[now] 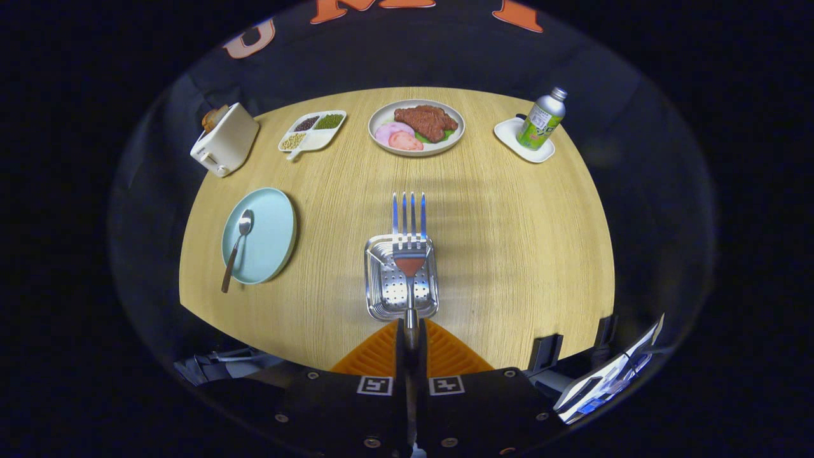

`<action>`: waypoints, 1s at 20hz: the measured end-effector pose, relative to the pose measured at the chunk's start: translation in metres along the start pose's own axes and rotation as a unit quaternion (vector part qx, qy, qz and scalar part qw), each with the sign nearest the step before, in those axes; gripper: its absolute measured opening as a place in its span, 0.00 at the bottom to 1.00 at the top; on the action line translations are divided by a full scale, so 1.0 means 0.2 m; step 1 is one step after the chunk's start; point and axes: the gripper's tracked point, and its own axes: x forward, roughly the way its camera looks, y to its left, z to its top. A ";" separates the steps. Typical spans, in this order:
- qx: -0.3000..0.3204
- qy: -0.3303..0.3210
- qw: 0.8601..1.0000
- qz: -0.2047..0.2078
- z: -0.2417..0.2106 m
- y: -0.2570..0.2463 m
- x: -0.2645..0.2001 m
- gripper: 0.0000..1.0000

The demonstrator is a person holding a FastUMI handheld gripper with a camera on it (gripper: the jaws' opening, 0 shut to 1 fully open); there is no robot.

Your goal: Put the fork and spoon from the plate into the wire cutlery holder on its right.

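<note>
My gripper is shut on the handle of a metal fork. The fork points straight ahead, its tines reaching past the far rim of the metal cutlery holder. That holder is a square perforated steel basket standing on the table just ahead of my fingers, and the fork hangs above it. To the left of the holder lies a pale blue plate. A spoon with a dark handle rests on the plate, its bowl pointing away from me.
At the table's far side stand a white toaster, a divided dish of beans, a plate of meat and a green bottle on a small white tray. A tablet-like device sits off the table's near right edge.
</note>
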 end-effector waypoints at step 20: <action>-0.028 0.036 0.999 0.021 0.04 -0.07 0.14 0.13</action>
